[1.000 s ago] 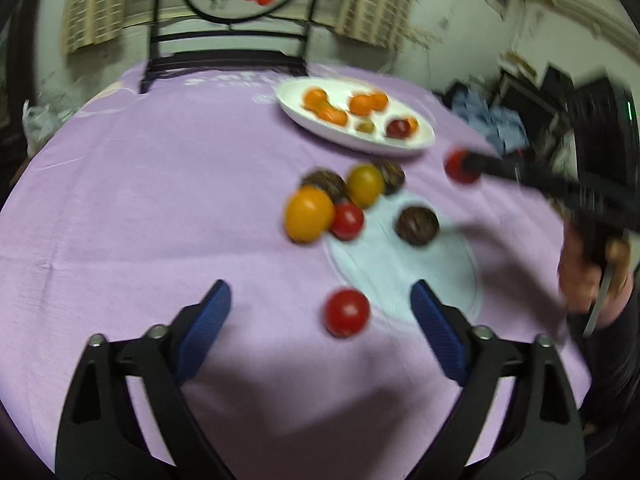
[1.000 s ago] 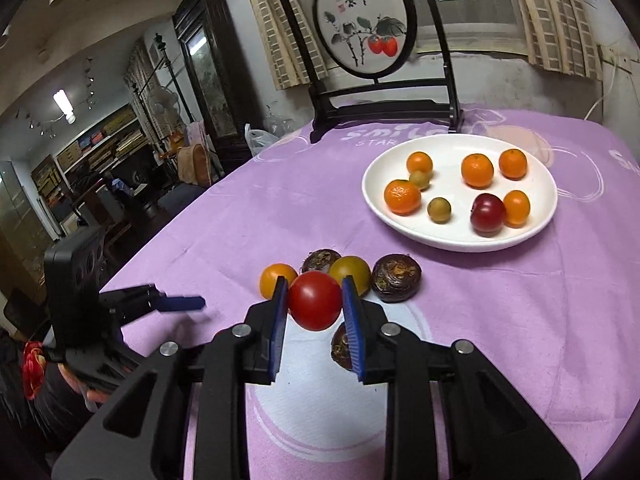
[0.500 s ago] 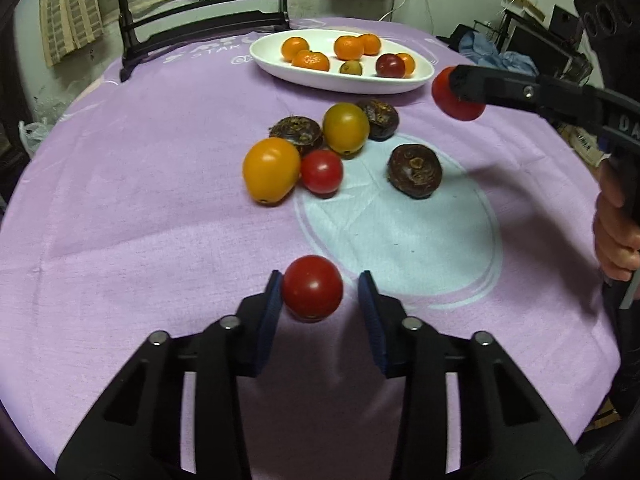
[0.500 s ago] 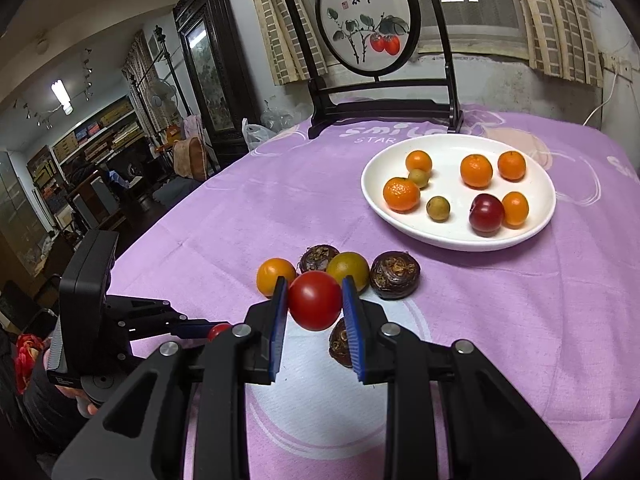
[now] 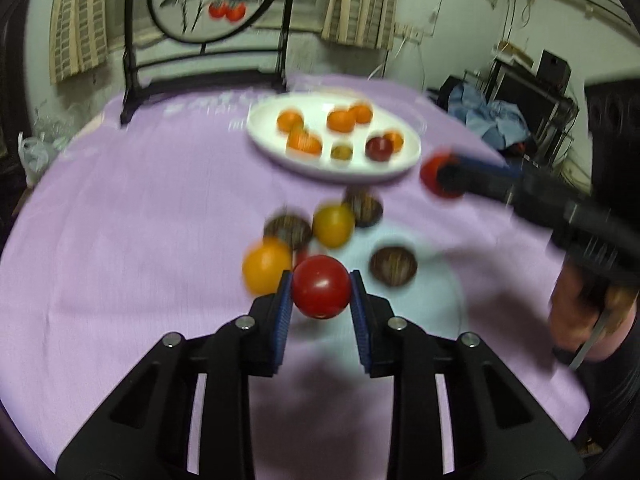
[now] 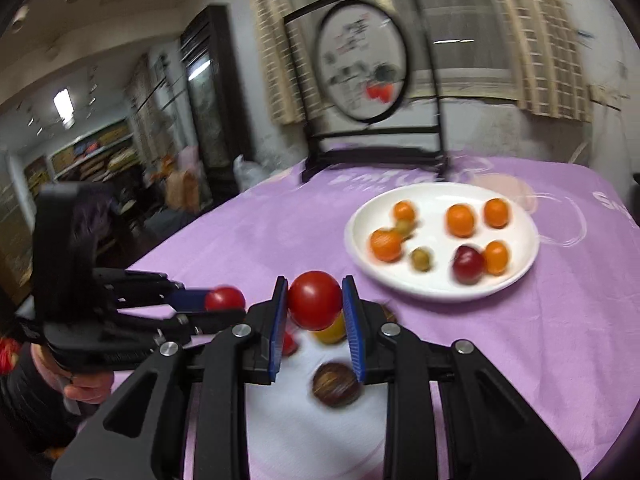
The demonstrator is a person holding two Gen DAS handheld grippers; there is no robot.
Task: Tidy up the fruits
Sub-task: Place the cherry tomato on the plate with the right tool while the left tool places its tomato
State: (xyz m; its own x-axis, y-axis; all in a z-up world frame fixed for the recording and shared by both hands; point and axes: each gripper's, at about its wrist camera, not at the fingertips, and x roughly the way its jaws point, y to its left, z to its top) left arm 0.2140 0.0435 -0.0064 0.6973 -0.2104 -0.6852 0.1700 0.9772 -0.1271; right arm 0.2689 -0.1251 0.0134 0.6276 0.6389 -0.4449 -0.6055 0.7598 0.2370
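Observation:
My left gripper (image 5: 321, 286) is shut on a red tomato (image 5: 321, 287) and holds it above the purple tablecloth. My right gripper (image 6: 315, 300) is shut on another red tomato (image 6: 315, 299), lifted, to the right of the white plate (image 5: 264, 136). That plate (image 6: 440, 290) holds several oranges and small fruits. Loose on the cloth lie an orange tomato (image 5: 266, 266), a yellow tomato (image 5: 333, 226) and dark brown fruits (image 5: 393, 267). The right gripper shows in the left wrist view (image 5: 440, 176); the left gripper shows in the right wrist view (image 6: 224, 300).
A round painted screen on a black stand (image 5: 208, 20) stands at the table's far edge. A white round mat (image 6: 296, 416) lies under the loose fruit. The table edge curves close on the right, with cluttered furniture (image 5: 520, 96) beyond.
My left gripper closed on the red tomato and lifted it off the cloth. My right gripper moved with its tomato held.

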